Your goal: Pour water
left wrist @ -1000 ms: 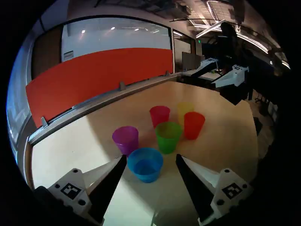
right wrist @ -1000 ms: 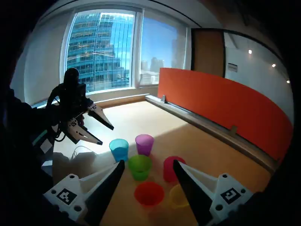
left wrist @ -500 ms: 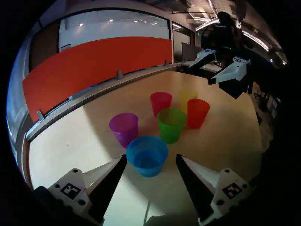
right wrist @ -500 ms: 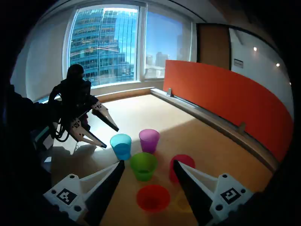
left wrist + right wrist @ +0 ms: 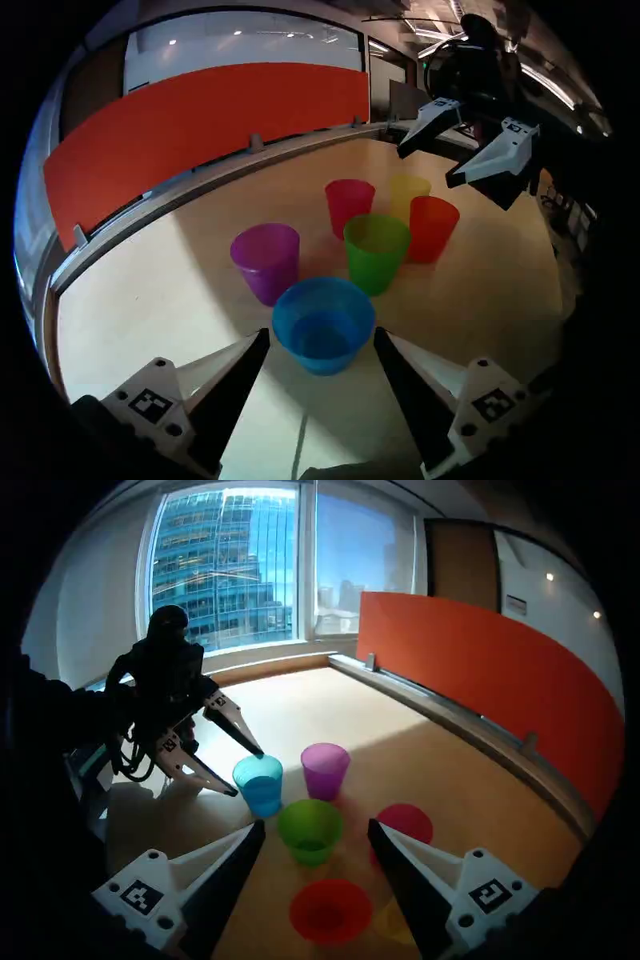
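Observation:
Several coloured plastic cups stand in a cluster on a tan table point(image 5: 136, 320). The blue cup point(image 5: 322, 324) is nearest in the left gripper view, and my left gripper point(image 5: 320, 340) is open with a fingertip on either side of its base, not touching. Behind it are a purple cup point(image 5: 266, 260), a green cup point(image 5: 376, 252), a pink cup point(image 5: 350, 206), an orange-red cup point(image 5: 433, 228) and a yellow cup point(image 5: 408, 192). My right gripper point(image 5: 314, 828) hangs open above the green cup point(image 5: 310, 830) and orange-red cup point(image 5: 330, 912). The left gripper point(image 5: 246, 774) reaches the blue cup point(image 5: 258, 784).
A long orange partition point(image 5: 200, 112) on a raised ledge borders the table's far side. Large windows point(image 5: 232, 568) face tall buildings. A person's dark sleeve point(image 5: 48, 744) holds the left gripper. The right gripper point(image 5: 424, 170) hovers beyond the yellow cup.
My left gripper has moved forward and its fingertips now flank the blue cup. The right gripper has drifted in over the cup cluster. Both stay open.

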